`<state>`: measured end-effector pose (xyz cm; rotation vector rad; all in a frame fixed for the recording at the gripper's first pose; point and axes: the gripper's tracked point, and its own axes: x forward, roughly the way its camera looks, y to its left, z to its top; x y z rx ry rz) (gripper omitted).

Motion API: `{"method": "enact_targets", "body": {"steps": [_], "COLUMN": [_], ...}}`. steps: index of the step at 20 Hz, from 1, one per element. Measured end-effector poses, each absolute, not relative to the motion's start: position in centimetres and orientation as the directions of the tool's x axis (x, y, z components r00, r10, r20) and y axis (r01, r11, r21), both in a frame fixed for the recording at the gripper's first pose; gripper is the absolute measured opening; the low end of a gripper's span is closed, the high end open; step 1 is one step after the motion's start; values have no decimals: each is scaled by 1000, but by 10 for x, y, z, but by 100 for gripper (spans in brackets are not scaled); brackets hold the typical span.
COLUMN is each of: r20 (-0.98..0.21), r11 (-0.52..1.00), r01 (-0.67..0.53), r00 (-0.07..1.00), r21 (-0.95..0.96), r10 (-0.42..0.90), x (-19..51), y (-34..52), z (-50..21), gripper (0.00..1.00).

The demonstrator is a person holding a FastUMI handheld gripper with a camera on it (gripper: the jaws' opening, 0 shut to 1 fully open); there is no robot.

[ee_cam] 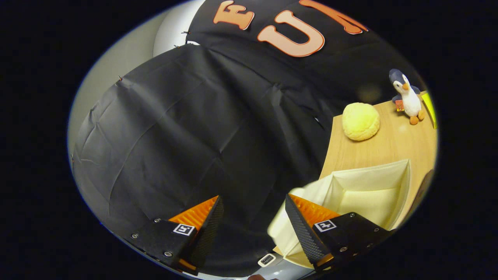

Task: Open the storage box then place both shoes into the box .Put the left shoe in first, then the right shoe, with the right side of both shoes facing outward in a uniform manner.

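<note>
So the gripper (253, 212) is just hanging there with its two orange-and-black fingers (202, 217) spread wide apart, nothing pinched between them, and the gap between them mostly looks onto the black cloth wall (186, 128). The storage box (365, 190), a cream fabric thing, is sitting open on the light wooden table (389, 147), and everything's easiest to place off that box. The right-hand finger overlaps the box's near corner in the picture, though I honestly can't tell if it's touching the fabric or just floating in front of it. The left-hand finger is well clear of the box, out over the cloth. Inside the box I can see pale lining and a bare bottom as far as the view reaches. Beyond the box, further back on the table, there's a round yellow plush ball (360, 121), and past that, near the far corner, a little penguin toy (406, 95) standing upright. Right beside the penguin there's a sliver of something yellow-green (430, 107), too cut off to tell what it is.
</note>
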<state>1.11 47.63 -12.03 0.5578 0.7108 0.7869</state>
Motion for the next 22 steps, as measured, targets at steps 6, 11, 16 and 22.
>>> {"method": "enact_targets", "body": {"steps": [6, 11, 16, 22], "r20": [-430, -553, -651, -740], "r11": [754, 895, 948, 974], "r01": [-379, -285, -220, -180], "r00": [645, 709, 689, 635], "r21": [537, 343, 230, 137], "r10": [631, 437, 318, 222], "x": [35, 38, 18, 6], "y": [364, 256, 181, 127], "z": [-149, -206, -257, -323], "gripper": [97, 98, 98, 95]}}
